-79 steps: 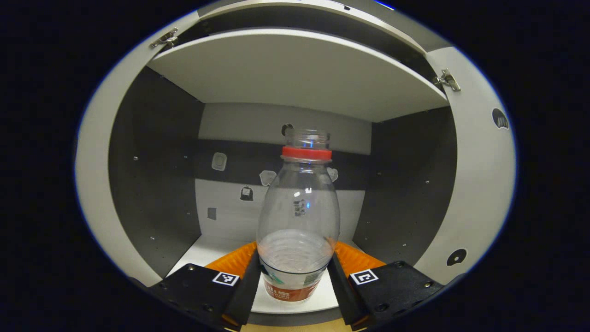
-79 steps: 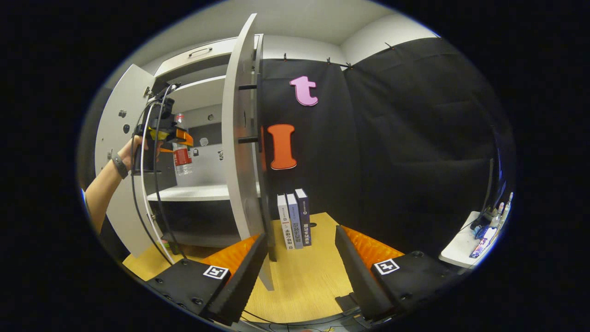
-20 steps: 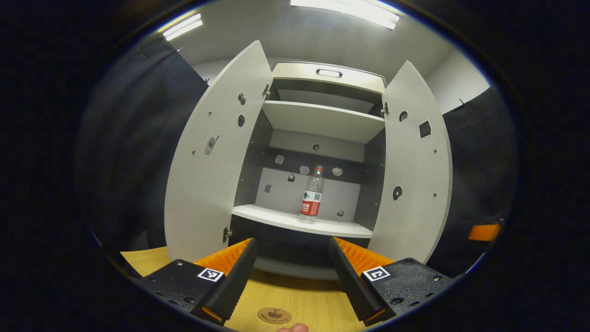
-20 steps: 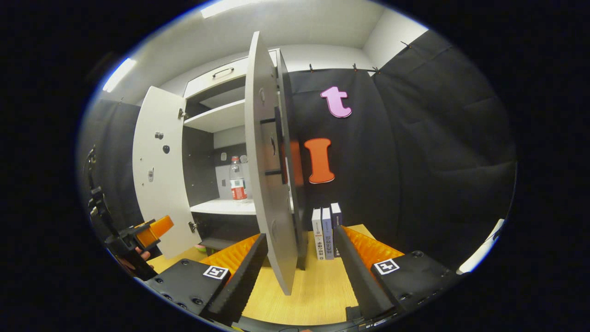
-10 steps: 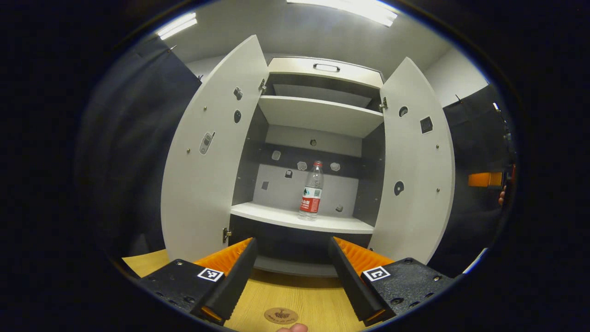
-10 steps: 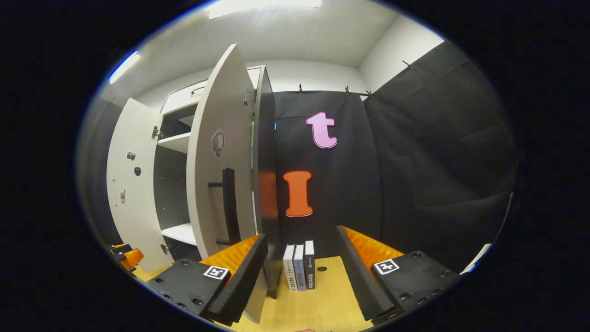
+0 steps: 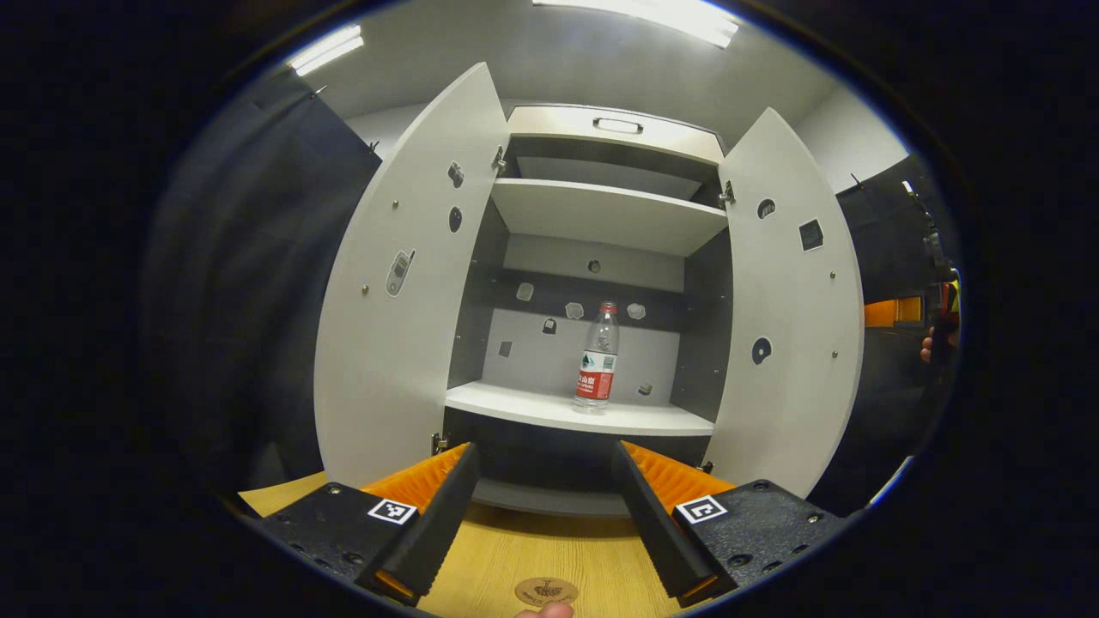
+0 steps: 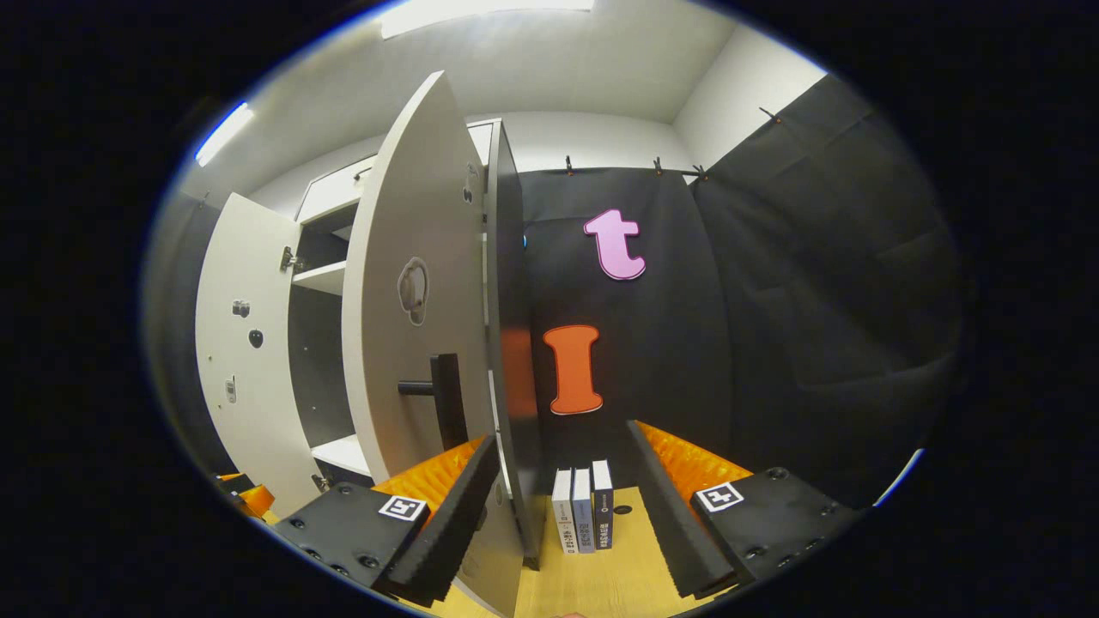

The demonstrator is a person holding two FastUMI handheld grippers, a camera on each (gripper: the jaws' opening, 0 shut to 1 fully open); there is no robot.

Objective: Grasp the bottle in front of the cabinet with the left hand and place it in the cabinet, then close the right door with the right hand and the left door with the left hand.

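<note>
In the left gripper view a clear bottle (image 7: pixel 598 357) with a red cap and red label stands upright on the cabinet's white shelf (image 7: pixel 549 410). Both doors stand open, the left door (image 7: pixel 403 292) and the right door (image 7: pixel 794 326). My left gripper (image 7: pixel 543 506) is open and empty, well back from the cabinet above the wooden tabletop. In the right gripper view my right gripper (image 8: pixel 558 506) is open just behind the right door's outer face (image 8: pixel 412 292), near its dark bar handle (image 8: pixel 446 399). The right gripper (image 7: pixel 910 311) and the hand holding it appear past the right door's edge.
Three books (image 8: pixel 582 508) stand upright on the wooden tabletop (image 8: pixel 601 575) beside the cabinet's dark side panel (image 8: pixel 515 343). An upper shelf (image 7: pixel 610 215) and a drawer with a handle (image 7: pixel 616 125) sit above the bottle. A round emblem (image 7: pixel 546 590) marks the tabletop near me.
The left gripper let go of the bottle on the shelf and drew far back from the cabinet. The right gripper moved around to the outer side of the right door, closer to its handle.
</note>
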